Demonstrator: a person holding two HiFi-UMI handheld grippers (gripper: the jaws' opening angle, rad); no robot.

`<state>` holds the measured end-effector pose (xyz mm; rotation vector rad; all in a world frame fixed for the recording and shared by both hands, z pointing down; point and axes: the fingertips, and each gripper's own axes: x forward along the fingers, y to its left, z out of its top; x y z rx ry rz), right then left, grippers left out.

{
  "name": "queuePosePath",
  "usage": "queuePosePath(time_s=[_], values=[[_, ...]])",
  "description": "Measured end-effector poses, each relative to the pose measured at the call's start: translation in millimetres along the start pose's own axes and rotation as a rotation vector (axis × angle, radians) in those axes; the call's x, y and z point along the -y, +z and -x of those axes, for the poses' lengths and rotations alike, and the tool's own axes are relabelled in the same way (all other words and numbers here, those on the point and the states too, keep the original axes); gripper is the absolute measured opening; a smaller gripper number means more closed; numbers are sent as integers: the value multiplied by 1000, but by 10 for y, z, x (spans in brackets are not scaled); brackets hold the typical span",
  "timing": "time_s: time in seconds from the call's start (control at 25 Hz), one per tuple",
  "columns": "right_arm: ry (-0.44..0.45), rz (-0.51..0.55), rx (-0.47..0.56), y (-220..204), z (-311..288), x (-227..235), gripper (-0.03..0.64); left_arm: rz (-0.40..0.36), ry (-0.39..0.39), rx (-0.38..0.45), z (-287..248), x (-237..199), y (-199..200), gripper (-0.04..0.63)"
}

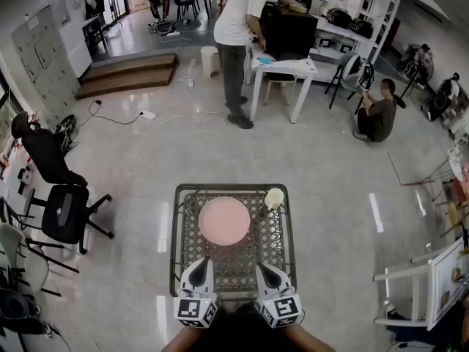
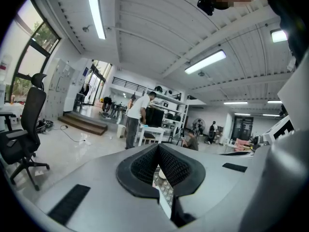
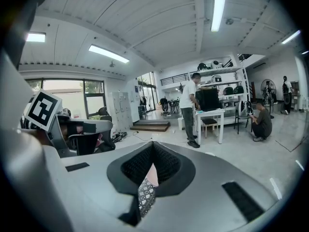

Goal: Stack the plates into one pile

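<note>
Head view: only one pink plate (image 1: 224, 221) visible, flat at centre of mesh table (image 1: 179, 233), cream cup (image 1: 274, 197) near its far-right rim; can't tell if several stacked, so prob either pre-start or done. Left gripper (image 1: 202, 268) & right gripper (image 1: 262, 271) parked at near edge, both jaw pairs pressed together, empty; next would need spreading jaws, reaching fwd.
</note>
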<state>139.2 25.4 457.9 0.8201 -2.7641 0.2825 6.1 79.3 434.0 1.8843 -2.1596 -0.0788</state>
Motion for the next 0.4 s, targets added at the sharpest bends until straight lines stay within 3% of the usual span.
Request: queuePosePath(time_s=[0.4], values=[[-1,-4,0,-17,2,-2,9,5,0,0,20,-6,-26,15]])
